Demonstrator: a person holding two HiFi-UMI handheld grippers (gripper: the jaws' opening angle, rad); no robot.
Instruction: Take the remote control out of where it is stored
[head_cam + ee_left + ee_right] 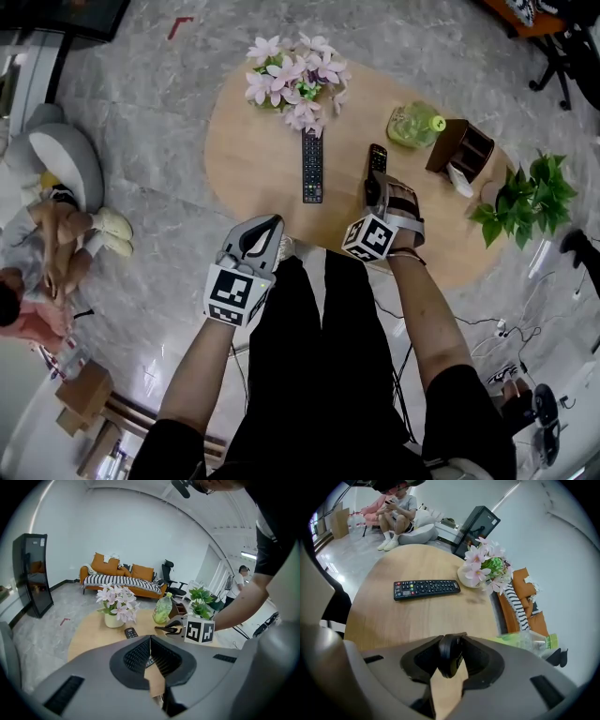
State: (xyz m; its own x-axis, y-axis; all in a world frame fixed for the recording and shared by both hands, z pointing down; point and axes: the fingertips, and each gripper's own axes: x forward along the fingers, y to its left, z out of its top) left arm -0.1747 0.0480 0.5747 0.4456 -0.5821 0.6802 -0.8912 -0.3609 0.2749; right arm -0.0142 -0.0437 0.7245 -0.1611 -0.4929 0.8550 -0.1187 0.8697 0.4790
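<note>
A small black remote control (pixel 377 157) is clamped in my right gripper (pixel 379 186), held over the right half of the oval wooden table (pixel 253 155). In the right gripper view the remote (pixel 449 660) stands on edge between the pads. A brown storage box (pixel 461 148) sits further right on the table. A second, long black remote (pixel 312 167) lies flat mid-table, also seen as the long remote (pixel 426 588). My left gripper (pixel 270 228) hangs shut and empty at the table's near edge; its jaws (pixel 150 645) meet with nothing between them.
A vase of pink flowers (pixel 298 77) stands at the table's far side and a green bottle (pixel 412 125) beside the box. A potted plant (pixel 530 197) is on the floor at right. A person (pixel 47 253) sits on the floor at left by a beanbag (pixel 66 155).
</note>
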